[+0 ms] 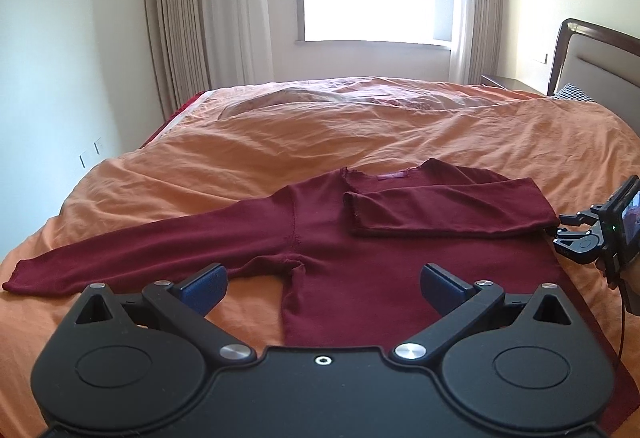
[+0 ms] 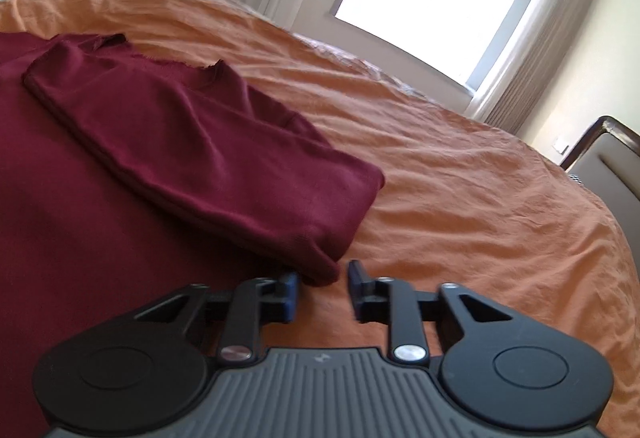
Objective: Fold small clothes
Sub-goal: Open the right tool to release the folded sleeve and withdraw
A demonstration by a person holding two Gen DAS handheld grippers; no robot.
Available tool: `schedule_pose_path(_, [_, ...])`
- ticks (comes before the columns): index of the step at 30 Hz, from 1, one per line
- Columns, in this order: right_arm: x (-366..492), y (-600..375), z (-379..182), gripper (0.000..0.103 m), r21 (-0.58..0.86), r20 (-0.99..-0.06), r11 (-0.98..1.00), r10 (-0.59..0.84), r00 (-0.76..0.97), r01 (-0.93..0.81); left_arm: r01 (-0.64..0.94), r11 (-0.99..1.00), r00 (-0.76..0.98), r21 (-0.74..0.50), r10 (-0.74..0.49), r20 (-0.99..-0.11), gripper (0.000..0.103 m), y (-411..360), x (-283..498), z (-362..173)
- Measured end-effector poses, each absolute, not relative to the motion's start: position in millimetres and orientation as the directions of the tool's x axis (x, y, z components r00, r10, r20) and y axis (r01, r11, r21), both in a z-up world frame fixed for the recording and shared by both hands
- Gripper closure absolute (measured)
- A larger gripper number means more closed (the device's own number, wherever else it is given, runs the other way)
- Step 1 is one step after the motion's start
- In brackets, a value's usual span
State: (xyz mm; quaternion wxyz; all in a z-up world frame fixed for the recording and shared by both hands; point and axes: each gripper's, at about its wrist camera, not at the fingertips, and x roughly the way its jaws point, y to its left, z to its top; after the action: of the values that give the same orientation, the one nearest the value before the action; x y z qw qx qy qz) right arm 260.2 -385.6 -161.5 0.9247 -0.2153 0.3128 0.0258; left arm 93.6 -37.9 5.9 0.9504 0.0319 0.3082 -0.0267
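Maroon knit fabric, a small long-sleeved sweater (image 1: 332, 250), lies flat on the orange bedspread (image 1: 400, 126), neckline toward the window. One sleeve (image 1: 448, 210) is already folded across the chest; the other sleeve (image 1: 132, 254) extends straight out to the side. The left gripper (image 1: 324, 288) hovers over the armpit of the extended sleeve with its jaws spread wide, holding nothing. The right gripper (image 2: 323, 292) sits at the fold corner (image 2: 320, 270) of the tucked sleeve, jaws parted either side of the fabric but not pinching it. The knit appears light, soft and limp; it will drape and stretch rather than hold shape. The recommended hold is at the cuff (image 1: 12, 280) of the extended sleeve, lifted low.
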Motion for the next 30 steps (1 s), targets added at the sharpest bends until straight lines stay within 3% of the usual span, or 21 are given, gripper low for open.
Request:
schedule_pose_path(4, [252.6, -384.0, -160.8, 0.092, -0.400, -0.556, 0.906, -0.119, 0.822, -0.139, 0.074, 0.996, 0.808, 0.040, -0.037, -0.588, 0.000, -37.2, 94.2, 5.4])
schedule_pose_path(8, [244.1, -380.6, -149.5, 0.093, -0.353, -0.512, 0.936, -0.195, 0.836, 0.003, 0.073, 0.997, 0.802, 0.032, -0.039, -0.596, 0.000, -37.6, 96.7, 1.9])
schedule_pose_path(12, [264.8, -377.2, -165.0, 0.093, -0.319, -0.663, 0.948, -0.218, 0.716, -0.006, 0.082, 0.996, 0.798, 0.028, -0.049, -0.601, 0.000, -39.6, 99.1, -0.7])
schedule_pose_path(14, [262.6, -371.6, -167.4, 0.081, -0.386, -0.644, 0.923, -0.263, 0.718, -0.007, 0.086, 0.996, 0.801, 0.028, -0.053, -0.597, 0.000, -40.0, 97.8, 0.0])
schedule_pose_path(16, [252.5, -371.2, -161.7, 0.029, -0.423, -0.621, 0.906, -0.298, 0.725, 0.011, 0.086, 0.996, 0.803, 0.026, -0.054, -0.594, 0.000, -38.1, 96.6, 0.6])
schedule_pose_path(17, [242.8, -374.7, -155.5, 0.026, -0.393, -0.615, 0.920, -0.268, 0.742, 0.007, 0.085, 0.996, 0.802, 0.026, -0.053, -0.595, 0.000, -37.8, 96.6, 0.5])
schedule_pose_path(21, [215.6, -398.7, -125.8, 0.044, -0.191, -0.566, 0.982, -0.100, 0.818, -0.012, 0.075, 0.997, 0.798, 0.032, -0.041, -0.601, 0.000, -36.2, 98.3, -1.8])
schedule_pose_path(23, [222.7, -403.8, -118.3, 0.049, -0.160, -0.532, 0.987, -0.084, 0.843, -0.003, 0.072, 0.997, 0.797, 0.031, -0.039, -0.603, 0.000, -37.4, 99.5, -1.7])
schedule_pose_path(25, [244.9, -406.1, -122.1, 0.077, -0.175, -0.554, 0.984, -0.114, 0.825, 0.018, 0.074, 0.997, 0.798, 0.026, -0.044, -0.601, 0.000, -39.0, 98.8, -1.2])
schedule_pose_path(26, [254.3, -406.9, -127.7, 0.083, -0.170, -0.572, 0.985, -0.102, 0.814, 0.004, 0.078, 0.997, 0.799, 0.024, -0.048, -0.600, 0.000, -40.1, 97.7, -0.6])
schedule_pose_path(30, [263.4, -405.1, -159.7, 0.086, -0.226, -0.649, 0.972, -0.108, 0.753, -0.056, 0.096, 0.994, 0.797, 0.041, -0.053, -0.601, 0.000, -42.2, 95.2, -0.6])
